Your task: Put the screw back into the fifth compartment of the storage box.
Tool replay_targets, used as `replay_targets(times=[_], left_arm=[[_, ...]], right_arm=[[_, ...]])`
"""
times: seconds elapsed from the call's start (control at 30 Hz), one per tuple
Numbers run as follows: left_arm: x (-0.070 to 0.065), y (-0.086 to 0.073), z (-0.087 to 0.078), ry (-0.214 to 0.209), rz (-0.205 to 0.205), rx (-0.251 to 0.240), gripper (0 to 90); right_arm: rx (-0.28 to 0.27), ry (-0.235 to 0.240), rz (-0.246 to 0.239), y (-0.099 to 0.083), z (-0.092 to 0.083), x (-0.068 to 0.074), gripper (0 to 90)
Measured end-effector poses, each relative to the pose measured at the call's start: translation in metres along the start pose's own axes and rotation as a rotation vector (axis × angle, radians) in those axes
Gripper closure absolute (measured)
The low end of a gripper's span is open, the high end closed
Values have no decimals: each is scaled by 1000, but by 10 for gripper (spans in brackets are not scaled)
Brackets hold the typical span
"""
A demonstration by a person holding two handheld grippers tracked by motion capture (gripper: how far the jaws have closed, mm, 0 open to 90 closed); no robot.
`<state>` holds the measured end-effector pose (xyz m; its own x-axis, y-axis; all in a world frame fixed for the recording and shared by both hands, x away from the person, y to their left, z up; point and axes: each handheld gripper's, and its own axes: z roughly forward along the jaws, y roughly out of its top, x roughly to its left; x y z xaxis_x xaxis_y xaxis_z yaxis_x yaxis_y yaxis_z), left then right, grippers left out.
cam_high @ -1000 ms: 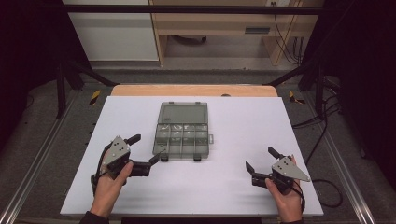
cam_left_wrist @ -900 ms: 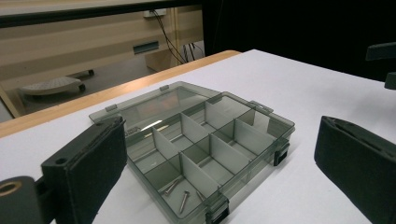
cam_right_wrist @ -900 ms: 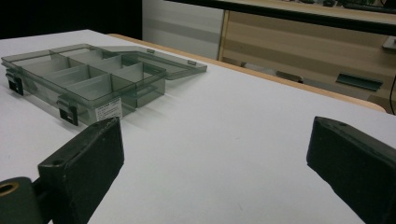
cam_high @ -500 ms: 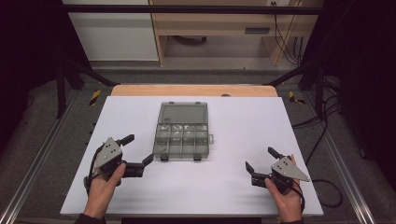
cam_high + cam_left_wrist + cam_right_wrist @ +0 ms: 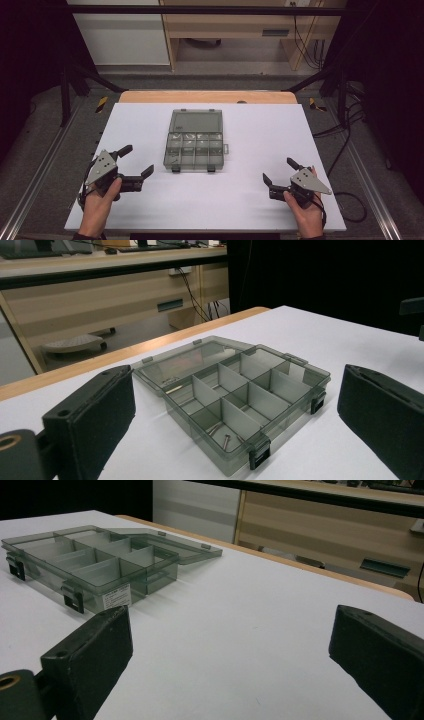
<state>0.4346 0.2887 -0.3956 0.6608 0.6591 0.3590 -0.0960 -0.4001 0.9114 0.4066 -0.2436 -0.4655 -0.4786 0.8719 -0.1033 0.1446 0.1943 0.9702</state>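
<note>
- The open box [image 5: 194, 140] is seen in the middle of the bench [image 5: 260, 200], lid laid flat behind.
- The left gripper [image 5: 134, 165] and the right gripper [image 5: 280, 172] are held released, empty.
- The light box can be pushed away by a careless approach, and its small metal parts [image 5: 220, 432] spilled.

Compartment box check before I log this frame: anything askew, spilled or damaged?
Nothing stands out. The compartment box sits square on the table, lid open flat, a few small metal parts inside compartments; both grippers are clear of it.
</note>
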Motion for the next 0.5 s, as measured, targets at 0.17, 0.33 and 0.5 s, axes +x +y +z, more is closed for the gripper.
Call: replay_targets(times=[0.17,0.33,0.5], left_arm=[[7,-10,-9,27,-6,-1,17],[14,-19,-18,60,-28,-25,17],[17,-30,-23,85,-38,-28,13]], right_arm=[[-5,-4,4,1,-1,-1,37],[-2,-2,1,0,-1,-1,37],[-3,-5,0,0,-1,-1,37]])
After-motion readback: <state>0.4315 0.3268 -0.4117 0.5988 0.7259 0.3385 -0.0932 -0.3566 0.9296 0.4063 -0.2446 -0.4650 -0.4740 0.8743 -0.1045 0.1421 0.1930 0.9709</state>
